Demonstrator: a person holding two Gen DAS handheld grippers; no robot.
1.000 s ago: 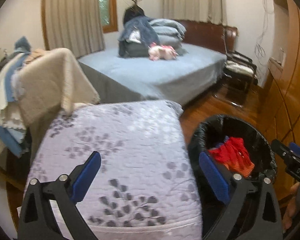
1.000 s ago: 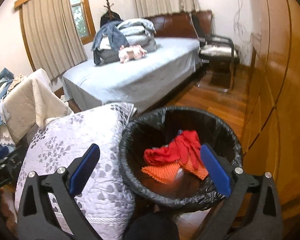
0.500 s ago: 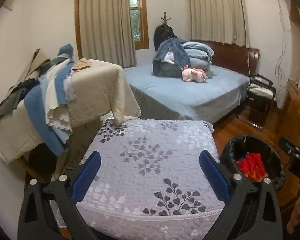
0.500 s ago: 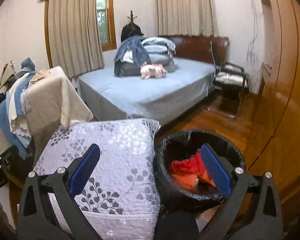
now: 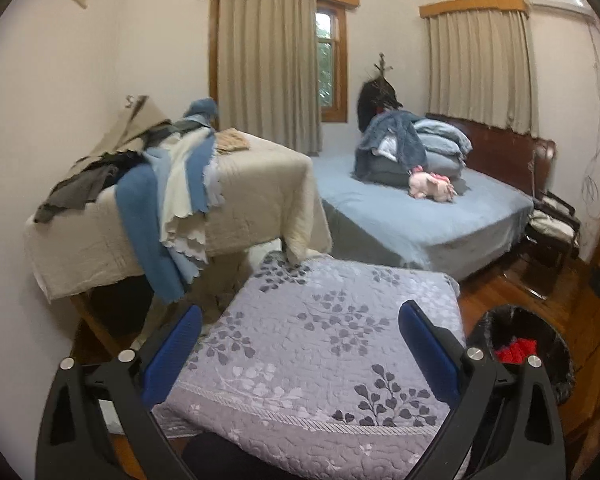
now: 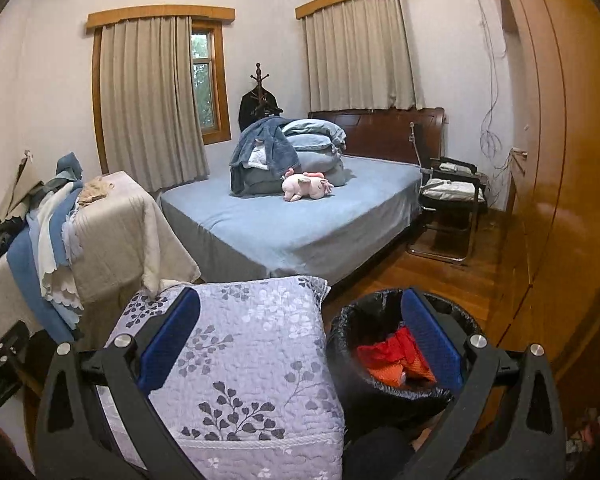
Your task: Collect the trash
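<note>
Both views pulled back and up versus a second ago: more room visible, bin smaller in frame. Left gripper [image 5: 300, 344] spread wide, nothing between pads, above quilted cushion [image 5: 320, 344]. Right gripper [image 6: 300, 332] likewise spread and bare. Trash bin [image 6: 352, 344] below right-hand pad, beside cushion, red and orange trash [image 6: 384, 360] inside. Reads as deposit finished; next piece to locate.

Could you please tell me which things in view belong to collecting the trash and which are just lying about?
Part of the job:
bin
red and orange trash
left tool, open
right tool, open

Just lying about:
quilt
bed
pink plush toy
chair
</note>
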